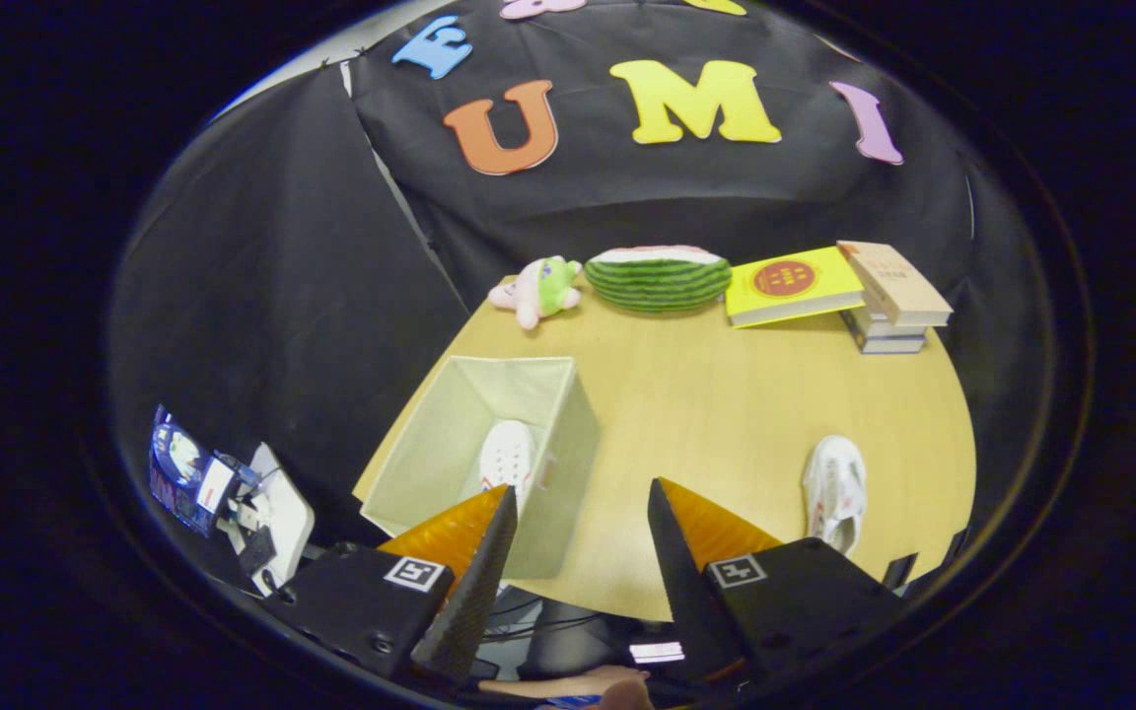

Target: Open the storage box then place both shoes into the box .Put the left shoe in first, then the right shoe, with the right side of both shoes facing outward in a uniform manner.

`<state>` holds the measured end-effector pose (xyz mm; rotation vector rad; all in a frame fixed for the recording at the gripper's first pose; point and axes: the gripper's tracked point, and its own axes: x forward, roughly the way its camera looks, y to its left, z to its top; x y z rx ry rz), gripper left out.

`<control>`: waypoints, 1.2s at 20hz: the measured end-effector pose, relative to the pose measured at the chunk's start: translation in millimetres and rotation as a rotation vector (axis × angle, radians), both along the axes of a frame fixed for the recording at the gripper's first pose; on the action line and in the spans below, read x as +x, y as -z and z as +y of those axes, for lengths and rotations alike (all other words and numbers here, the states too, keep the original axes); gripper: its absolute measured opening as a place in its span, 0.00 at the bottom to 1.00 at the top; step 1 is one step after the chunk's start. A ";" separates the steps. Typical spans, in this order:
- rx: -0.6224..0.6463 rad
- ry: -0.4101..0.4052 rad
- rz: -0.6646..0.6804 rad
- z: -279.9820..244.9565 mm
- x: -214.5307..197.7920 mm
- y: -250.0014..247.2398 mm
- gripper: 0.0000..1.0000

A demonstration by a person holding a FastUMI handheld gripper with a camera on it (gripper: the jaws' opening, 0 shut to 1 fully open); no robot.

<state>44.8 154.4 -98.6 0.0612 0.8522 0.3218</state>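
An open beige fabric storage box (568, 414) stands on the round wooden table (726, 394), just ahead of my left finger. One white shoe (507, 459) lies inside it on the bottom, toe pointing away. A second white shoe (835, 490) rests on the table beyond my right finger, near the table's near edge. My gripper (583, 498) hovers above the table's near edge, open, with nothing between its fingers. The box's near wall sits just past the left fingertip.
At the far side of the table lie a pink and green plush toy (539, 288), a watermelon-shaped cushion (659, 277), a yellow book (791, 286) and a stack of books (891, 296). Small devices (233, 493) hang off to the left, below table level.
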 end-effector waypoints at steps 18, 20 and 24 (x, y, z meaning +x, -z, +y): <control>-0.224 0.238 0.311 -259.4 7.1 170.7 0.83; -0.194 0.241 0.337 -263.9 16.1 184.8 0.83; -0.157 0.235 0.387 -273.7 32.5 203.3 0.82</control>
